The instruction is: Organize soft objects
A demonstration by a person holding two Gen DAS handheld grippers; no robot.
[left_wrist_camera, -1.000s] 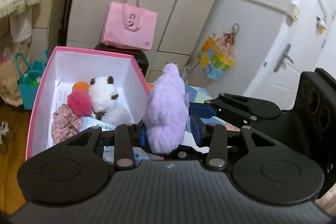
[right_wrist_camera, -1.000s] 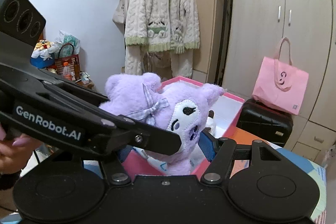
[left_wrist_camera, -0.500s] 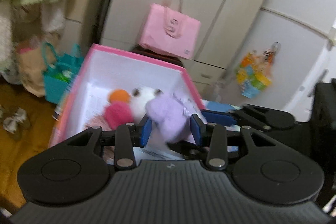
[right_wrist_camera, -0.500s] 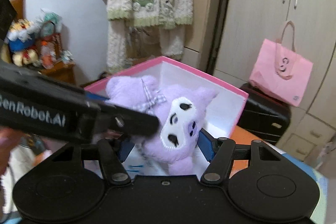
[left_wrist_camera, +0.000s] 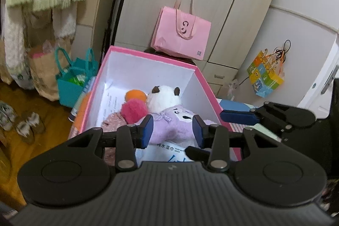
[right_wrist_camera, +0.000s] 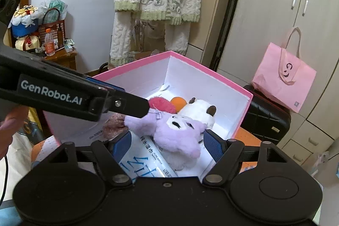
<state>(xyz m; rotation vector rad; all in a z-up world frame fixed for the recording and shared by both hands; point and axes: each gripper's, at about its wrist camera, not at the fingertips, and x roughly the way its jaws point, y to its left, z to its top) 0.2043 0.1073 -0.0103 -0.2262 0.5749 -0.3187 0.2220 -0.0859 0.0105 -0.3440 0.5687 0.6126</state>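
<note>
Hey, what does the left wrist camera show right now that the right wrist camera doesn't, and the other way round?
Only the left wrist view shows the teal bag, the colourful cube bag on the door, and the right gripper. Only the right wrist view shows the side table with the orange bottle. Both show the pink box holding the purple plush, the white plush, and the pink tote.

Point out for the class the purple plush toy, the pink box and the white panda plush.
purple plush toy (right_wrist_camera: 178, 132), right wrist view, on its purple body below the white face.
pink box (left_wrist_camera: 148, 57), left wrist view, on the far pink rim.
white panda plush (left_wrist_camera: 164, 99), left wrist view, on its white head.
</note>
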